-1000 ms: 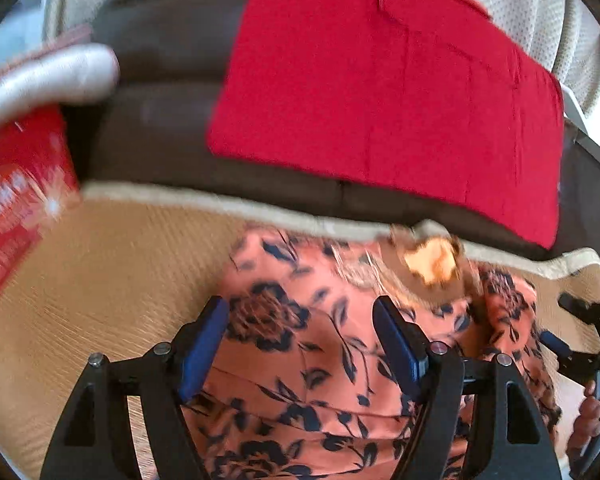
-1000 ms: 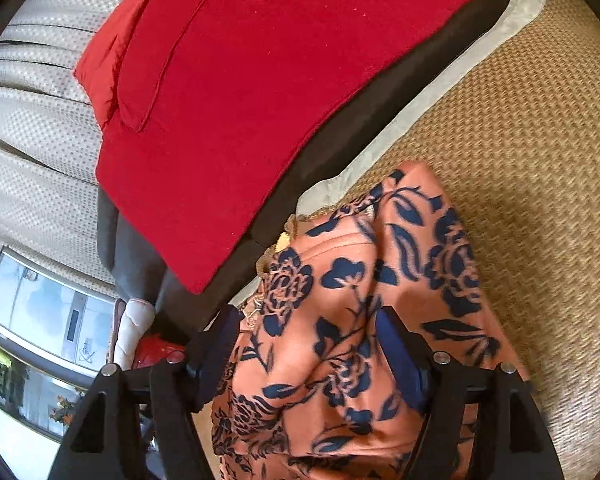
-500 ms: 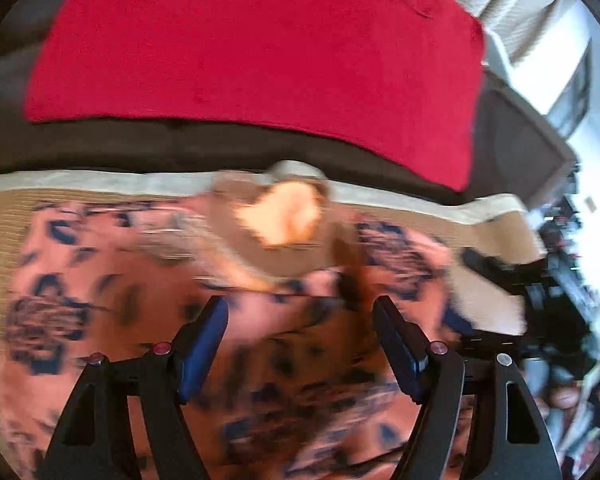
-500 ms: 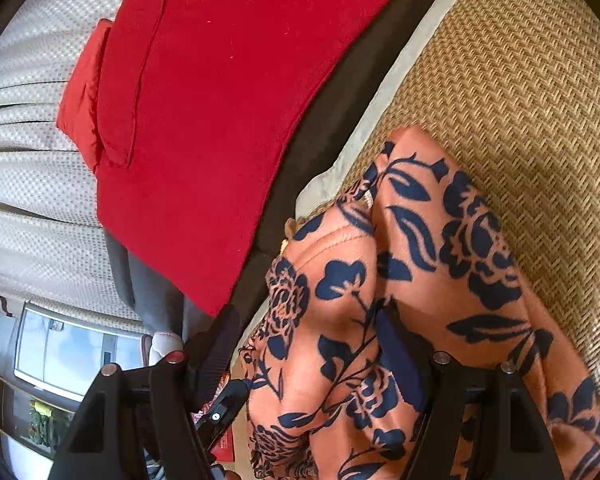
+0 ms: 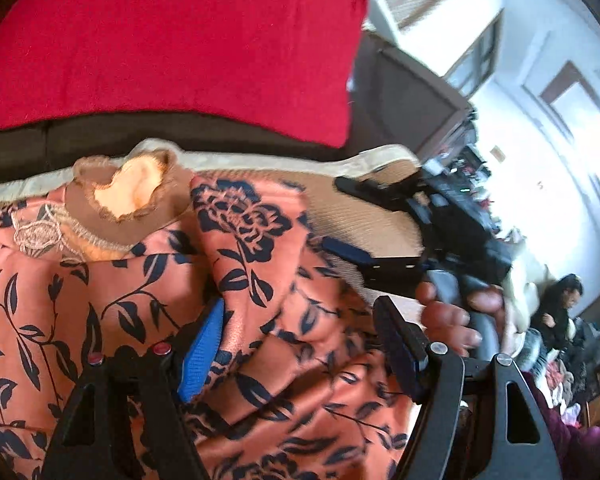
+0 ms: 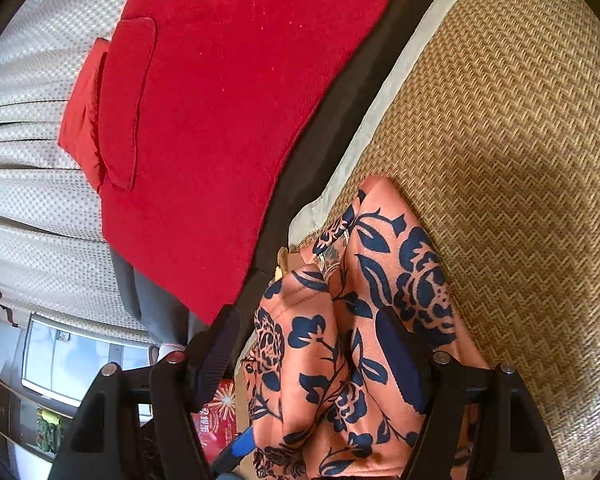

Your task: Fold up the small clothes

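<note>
Lying on the woven mat (image 6: pixel 520 152), the floral garment (image 5: pixel 148 280) bunches between both wide-open grippers, left gripper (image 5: pixel 300 344) and right gripper (image 6: pixel 312 344), neither gripping it; red cloth (image 5: pixel 160 40) at twelve o'clock

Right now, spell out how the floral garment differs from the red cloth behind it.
The floral garment is orange with dark blue flowers, while the red cloth is plain. The garment is bunched and creased on the woven mat; the cloth is spread smooth and flat. The garment has a brown lace-trimmed collar, and the cloth shows no trim. Both are fabric.
</note>
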### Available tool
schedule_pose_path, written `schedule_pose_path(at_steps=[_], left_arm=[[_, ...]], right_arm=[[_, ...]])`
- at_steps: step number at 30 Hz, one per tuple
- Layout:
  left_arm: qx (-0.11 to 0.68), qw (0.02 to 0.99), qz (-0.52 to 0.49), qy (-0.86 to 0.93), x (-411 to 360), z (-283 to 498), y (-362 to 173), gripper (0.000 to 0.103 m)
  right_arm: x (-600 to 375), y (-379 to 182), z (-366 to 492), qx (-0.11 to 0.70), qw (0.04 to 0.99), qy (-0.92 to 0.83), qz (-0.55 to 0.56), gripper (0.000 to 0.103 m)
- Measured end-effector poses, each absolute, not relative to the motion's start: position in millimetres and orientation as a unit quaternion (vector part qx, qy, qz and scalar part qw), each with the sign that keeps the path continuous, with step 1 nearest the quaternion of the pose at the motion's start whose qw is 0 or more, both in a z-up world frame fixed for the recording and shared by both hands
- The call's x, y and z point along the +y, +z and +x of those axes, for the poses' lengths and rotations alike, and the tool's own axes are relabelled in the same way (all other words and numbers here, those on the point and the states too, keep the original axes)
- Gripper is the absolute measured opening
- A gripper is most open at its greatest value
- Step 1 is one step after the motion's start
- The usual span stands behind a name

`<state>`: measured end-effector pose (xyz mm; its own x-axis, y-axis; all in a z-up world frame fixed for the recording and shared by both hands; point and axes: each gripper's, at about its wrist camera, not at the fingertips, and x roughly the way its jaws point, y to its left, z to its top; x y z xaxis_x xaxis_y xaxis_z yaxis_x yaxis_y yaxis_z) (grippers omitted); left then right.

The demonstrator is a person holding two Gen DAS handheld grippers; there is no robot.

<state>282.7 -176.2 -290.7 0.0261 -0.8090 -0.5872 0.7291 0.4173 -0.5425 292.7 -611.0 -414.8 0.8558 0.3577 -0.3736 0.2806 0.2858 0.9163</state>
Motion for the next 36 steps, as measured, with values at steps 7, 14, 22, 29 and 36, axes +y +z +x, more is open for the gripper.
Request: schedule_pose_path(at_steps=[7,14,22,29,36], left_arm=[[0.467,0.730,-0.075,-0.494,-176.6,303.8,-306.4,0.076],[0.492,0.694,-0.116,-0.512,-201.0,316.2,-321.8,0.076],[0.478,0.654,-0.010,-0.586,-226.7,251.8,-309.7,0.076],[0.477,0.651,0.000,-0.590,-190.1,245.1,-305.2,0.076],[0.464,0.718,-0.023,-0.518,-125.9,280.3,-299.2,0.076]], right_arm=[[-612.0,-405.1,288.5,0.275,0.764,0.032,0.582,0.074],[-606.1,-406.2,286.5,0.295,0.761,0.040,0.576,0.074],[-618.3,-406.8,278.1,0.305,0.757,0.046,0.576,0.074],[-621.4,-410.3,270.4,0.346,0.753,0.052,0.558,0.074],[-604.6,-414.0,272.6,0.397,0.760,0.050,0.511,0.070]])
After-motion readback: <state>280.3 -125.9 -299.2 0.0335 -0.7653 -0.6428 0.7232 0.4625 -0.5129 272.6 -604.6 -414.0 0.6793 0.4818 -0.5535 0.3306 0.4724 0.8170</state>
